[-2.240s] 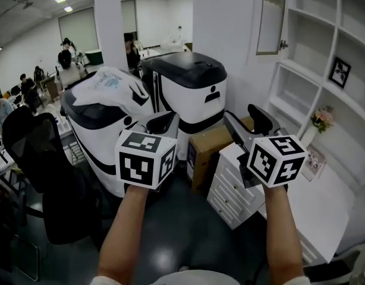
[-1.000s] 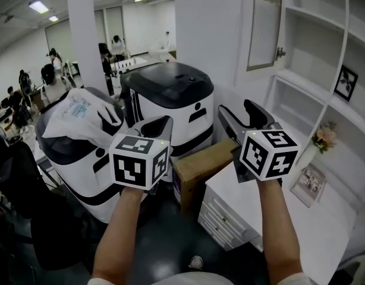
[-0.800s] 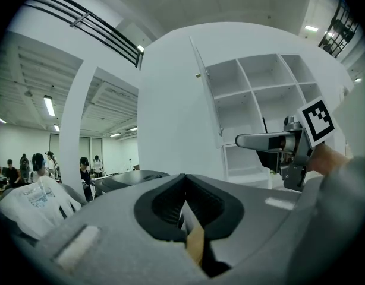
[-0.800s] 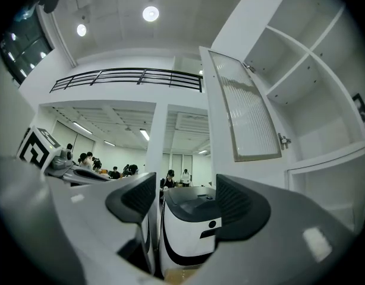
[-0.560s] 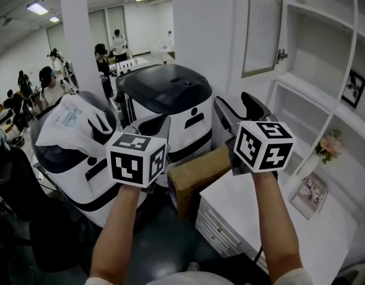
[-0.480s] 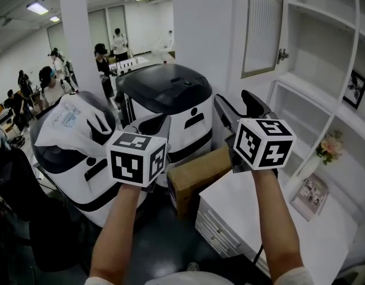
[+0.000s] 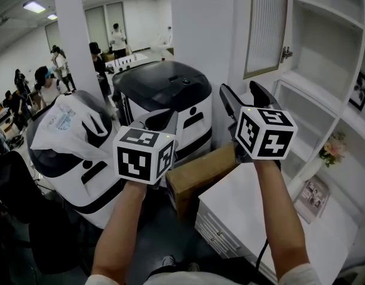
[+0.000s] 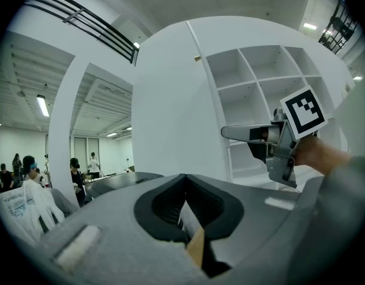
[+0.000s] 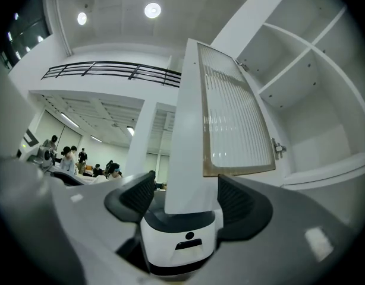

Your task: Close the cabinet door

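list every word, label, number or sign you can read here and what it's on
No text here can be read.
White bag: blue print, too blurred to read.
Marker cubes: black and white square patterns, no letters.
White machine: a black symbol, no words.
Framed picture: too small to read.

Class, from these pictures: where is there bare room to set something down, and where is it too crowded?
Free: the white desk top between the drawers and the photo by the flowers; also the shelf compartment right of the open door. Crowded: the floor left of the desk, with a box, two machines and a bag.
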Action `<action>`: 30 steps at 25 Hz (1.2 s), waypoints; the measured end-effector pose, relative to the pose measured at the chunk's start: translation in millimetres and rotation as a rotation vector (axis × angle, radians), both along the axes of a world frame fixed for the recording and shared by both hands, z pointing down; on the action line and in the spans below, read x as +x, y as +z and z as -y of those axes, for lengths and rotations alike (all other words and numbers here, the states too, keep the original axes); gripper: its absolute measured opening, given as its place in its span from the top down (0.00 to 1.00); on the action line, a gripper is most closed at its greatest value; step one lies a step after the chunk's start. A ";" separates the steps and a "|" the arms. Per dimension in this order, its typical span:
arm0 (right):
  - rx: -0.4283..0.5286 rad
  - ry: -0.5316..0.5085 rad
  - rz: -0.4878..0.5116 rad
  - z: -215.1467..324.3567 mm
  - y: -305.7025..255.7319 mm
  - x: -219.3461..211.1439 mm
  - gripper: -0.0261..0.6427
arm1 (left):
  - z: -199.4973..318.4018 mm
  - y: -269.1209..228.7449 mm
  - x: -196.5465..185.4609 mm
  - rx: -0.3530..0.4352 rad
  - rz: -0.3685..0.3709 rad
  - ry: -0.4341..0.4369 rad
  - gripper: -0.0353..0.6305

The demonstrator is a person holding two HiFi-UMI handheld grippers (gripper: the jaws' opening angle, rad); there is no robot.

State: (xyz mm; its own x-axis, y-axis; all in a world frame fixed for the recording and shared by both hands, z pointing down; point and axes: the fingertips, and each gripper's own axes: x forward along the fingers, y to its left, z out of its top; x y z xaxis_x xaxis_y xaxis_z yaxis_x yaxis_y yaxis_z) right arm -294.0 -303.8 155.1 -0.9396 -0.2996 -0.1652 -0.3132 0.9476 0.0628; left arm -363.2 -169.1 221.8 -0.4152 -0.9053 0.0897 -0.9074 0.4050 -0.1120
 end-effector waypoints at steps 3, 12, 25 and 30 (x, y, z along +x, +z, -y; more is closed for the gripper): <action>0.008 0.020 -0.005 5.7 0.7 -4.8 0.49 | 10.2 -0.8 -6.8 0.007 -0.003 0.022 0.95; 0.015 0.097 0.004 14.9 2.2 -14.1 0.48 | 44.7 -8.6 -26.9 0.041 0.004 0.144 0.95; 0.023 0.181 0.018 13.9 -6.7 -13.8 0.55 | 68.0 -17.7 -32.4 0.062 0.023 0.304 0.95; 0.042 0.198 0.010 12.8 -7.9 -16.2 0.56 | 72.6 -19.1 -36.4 0.070 0.022 0.343 0.95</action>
State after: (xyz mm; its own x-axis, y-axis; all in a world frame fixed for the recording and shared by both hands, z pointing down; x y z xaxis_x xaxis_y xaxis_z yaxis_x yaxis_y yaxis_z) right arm -310.2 -316.7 147.3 -0.8614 -0.4706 -0.1908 -0.4937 0.8642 0.0969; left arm -399.6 -241.7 202.7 -0.0870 -0.9961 0.0172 -0.9896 0.0844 -0.1163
